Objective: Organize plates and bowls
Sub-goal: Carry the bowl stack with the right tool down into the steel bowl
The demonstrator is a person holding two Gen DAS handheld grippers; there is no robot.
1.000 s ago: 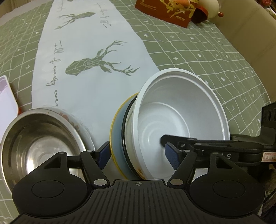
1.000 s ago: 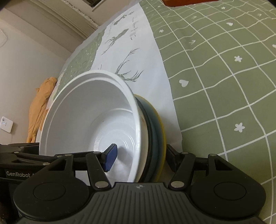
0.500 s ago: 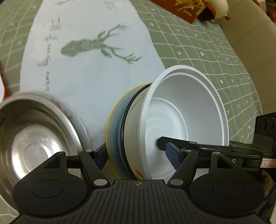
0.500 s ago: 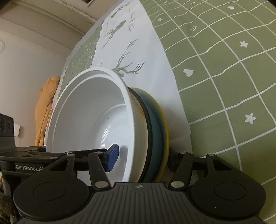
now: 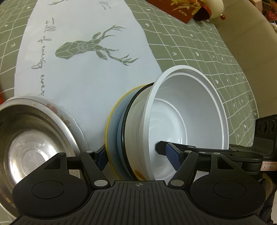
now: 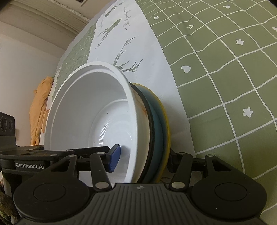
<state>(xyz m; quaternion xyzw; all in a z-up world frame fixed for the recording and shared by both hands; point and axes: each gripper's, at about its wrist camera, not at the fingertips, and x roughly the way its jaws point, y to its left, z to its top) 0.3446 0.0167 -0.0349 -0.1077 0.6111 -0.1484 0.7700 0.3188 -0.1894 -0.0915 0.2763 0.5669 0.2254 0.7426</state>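
Note:
A stack stands tilted on edge on the white deer-print runner: a white bowl (image 5: 188, 110) (image 6: 83, 112), a black-rimmed dish (image 5: 127, 121) and a blue plate with a yellow rim (image 5: 110, 128) (image 6: 164, 124). My left gripper (image 5: 136, 155) straddles the stack, one pad behind the yellow rim and one inside the bowl, shut on it. My right gripper (image 6: 143, 155) grips the same stack from the other side. Its jaws are closing, with a blue pad on the bowl's floor and the other finger behind the plate.
A steel bowl (image 5: 32, 138) sits in a floral-rimmed plate (image 5: 69, 119) close to the stack's left. A red box (image 5: 174, 8) and a round white object lie at the table's far end. An orange cloth (image 6: 39, 110) hangs beyond the table. Green checked tablecloth (image 6: 225, 77) spreads around.
The stack has tipped more upright between both grippers. The left wrist view has shifted over the table, the steel bowl now lower left. The right gripper's jaws have narrowed on the stack.

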